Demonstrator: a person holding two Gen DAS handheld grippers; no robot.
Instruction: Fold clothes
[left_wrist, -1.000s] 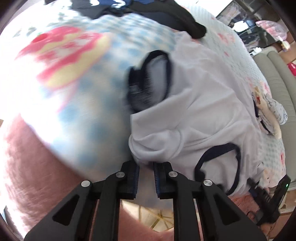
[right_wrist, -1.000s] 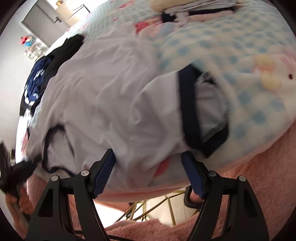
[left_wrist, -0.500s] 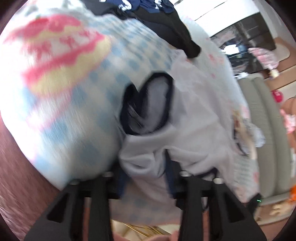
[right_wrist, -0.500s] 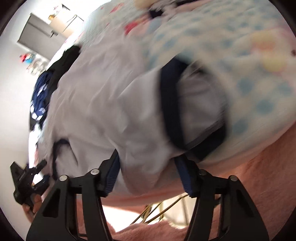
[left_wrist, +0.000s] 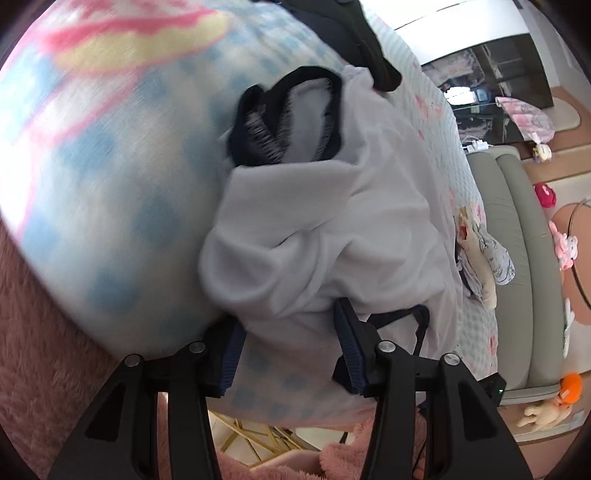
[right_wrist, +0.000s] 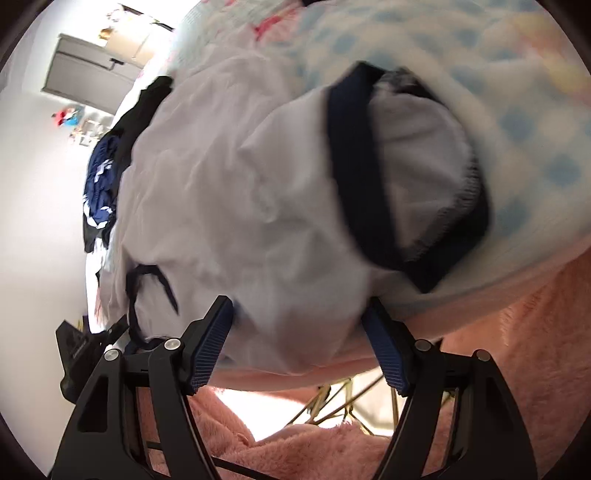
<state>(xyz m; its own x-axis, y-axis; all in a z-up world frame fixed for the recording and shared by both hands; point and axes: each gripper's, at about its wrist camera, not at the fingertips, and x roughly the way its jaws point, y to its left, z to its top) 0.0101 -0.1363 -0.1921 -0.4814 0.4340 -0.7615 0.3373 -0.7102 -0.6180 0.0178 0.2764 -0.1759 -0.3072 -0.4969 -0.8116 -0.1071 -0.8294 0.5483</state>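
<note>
**Mia:** Left gripper (left_wrist: 288, 347) first. How wide are its fingers?

**Ben:** Wide apart. It is let go, not squeezing. A bunched lump of the white T-shirt (left_wrist: 332, 221) sits between the two blue pads (left_wrist: 349, 350). The cloth touches the tips of both pads, but nothing is pinched.

**Mia:** Where is the shirt?

**Ben:** It lies crumpled on the blue-and-white checked blanket (left_wrist: 110, 184). Its dark navy collar (left_wrist: 288, 118) is farther up, open like a ring. A navy sleeve edge (left_wrist: 417, 325) shows just beside the right-hand pad. Dark clothes (left_wrist: 354, 40) are piled past the collar.

**Mia:** What else is there?

**Ben:** A grey sofa (left_wrist: 517, 258) on the right, and fuzzy pink fabric (left_wrist: 44, 350) low on the left.

**Mia:** Now the right camera.

**Ben:** Right gripper (right_wrist: 303, 347) is wide open too, holding nothing. The shirt's rounded edge (right_wrist: 295, 332) bulges down between its fingers and brushes both blue pads (right_wrist: 212, 343).

**Mia:** And the collar?

**Ben:** Up and to the right (right_wrist: 354, 166), a bit blurry, lying on the checked blanket (right_wrist: 535, 147). The shirt (right_wrist: 229, 203) spreads away to the left, with the navy sleeve edge (right_wrist: 147, 288) near the left finger.

**Mia:** Can you see the other tool?

**Ben:** Yes, the left gripper (right_wrist: 85, 354) is low at the left, by that sleeve. A navy and white garment (right_wrist: 99, 192) lies far off. Fuzzy pink fabric (right_wrist: 535, 332) fills the bottom.
</note>
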